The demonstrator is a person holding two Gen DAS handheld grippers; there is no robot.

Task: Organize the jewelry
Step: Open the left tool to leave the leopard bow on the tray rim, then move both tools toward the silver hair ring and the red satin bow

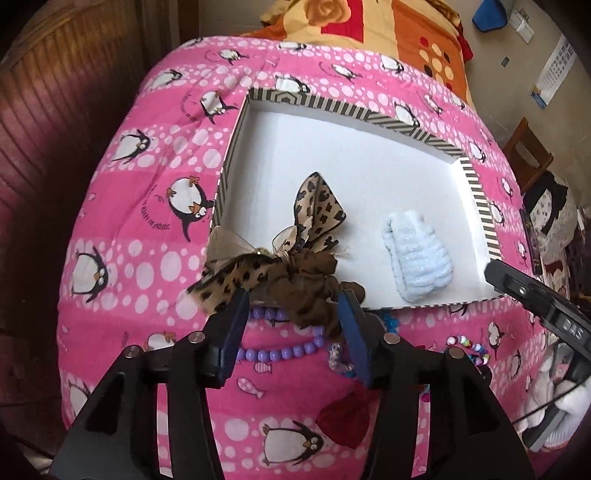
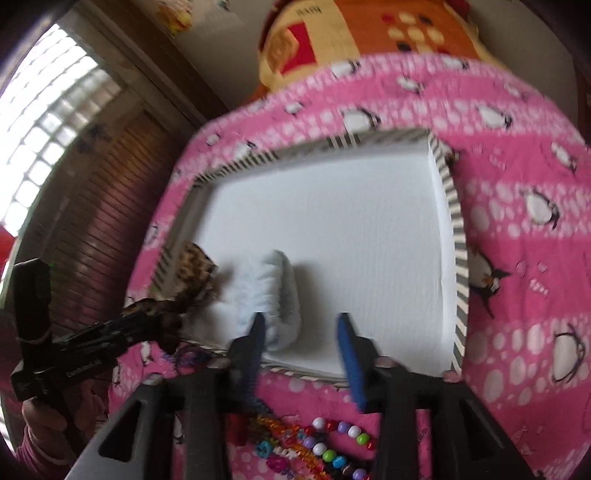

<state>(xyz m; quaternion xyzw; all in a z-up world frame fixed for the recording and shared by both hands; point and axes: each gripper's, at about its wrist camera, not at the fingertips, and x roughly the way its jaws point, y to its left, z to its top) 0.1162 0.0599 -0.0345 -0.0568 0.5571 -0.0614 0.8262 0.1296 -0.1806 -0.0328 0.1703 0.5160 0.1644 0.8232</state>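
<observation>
A shallow white box with a striped rim (image 1: 332,103) (image 2: 458,240) lies on the pink penguin blanket (image 1: 147,258). A leopard-print bow scrunchie (image 1: 295,251) (image 2: 195,266) is draped over the box's near left corner. My left gripper (image 1: 293,314) stands open just below it, a finger on each side, and the pads do not press on the cloth. A pale blue fluffy scrunchie (image 1: 417,254) (image 2: 273,291) rests inside the box. My right gripper (image 2: 303,332) is open over the box's near edge, with its left finger beside the blue scrunchie and nothing between the pads.
A purple bead necklace (image 1: 280,354) lies on the blanket under the left gripper, and a red cloth item (image 1: 347,413) lies nearer. Strings of coloured beads (image 2: 332,443) (image 1: 469,347) lie in front of the box. An orange quilt (image 1: 369,26) is piled behind. Wooden panelling (image 1: 55,110) stands at the left.
</observation>
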